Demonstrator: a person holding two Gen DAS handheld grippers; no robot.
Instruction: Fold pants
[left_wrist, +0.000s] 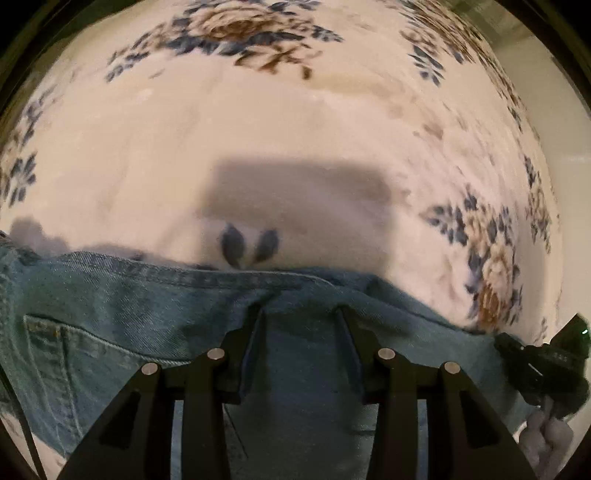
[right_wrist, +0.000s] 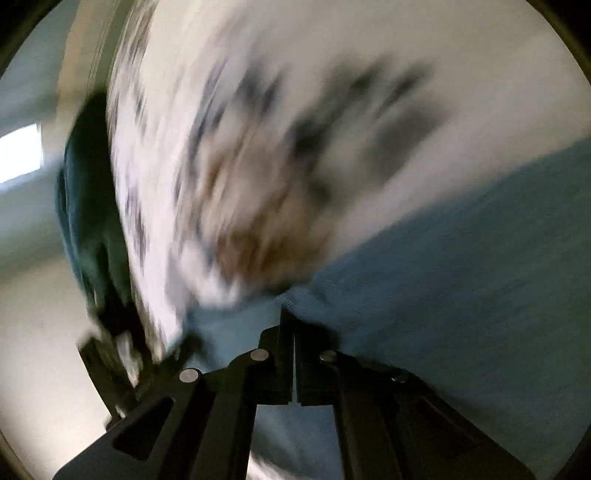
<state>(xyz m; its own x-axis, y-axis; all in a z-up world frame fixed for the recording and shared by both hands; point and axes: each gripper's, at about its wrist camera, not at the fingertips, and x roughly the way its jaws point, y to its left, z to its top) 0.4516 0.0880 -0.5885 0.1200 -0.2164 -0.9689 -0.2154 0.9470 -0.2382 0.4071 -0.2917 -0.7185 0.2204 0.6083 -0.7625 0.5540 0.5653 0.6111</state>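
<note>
Blue denim pants (left_wrist: 147, 314) lie on a white bedsheet with blue and brown flowers (left_wrist: 258, 140). A back pocket (left_wrist: 74, 354) shows at lower left. My left gripper (left_wrist: 301, 308) is open, its two black fingers spread over the denim near the top edge. In the blurred right wrist view my right gripper (right_wrist: 290, 314) is shut on a pinched fold of the pants (right_wrist: 461, 295), which stretch away to the right. The other gripper shows at the right edge of the left wrist view (left_wrist: 543, 362).
The flowered sheet (right_wrist: 258, 166) fills most of both views. The bed's edge and a pale floor or wall (right_wrist: 29, 277) lie at the left of the right wrist view. A dark blurred shape (right_wrist: 92, 221) hangs by that edge.
</note>
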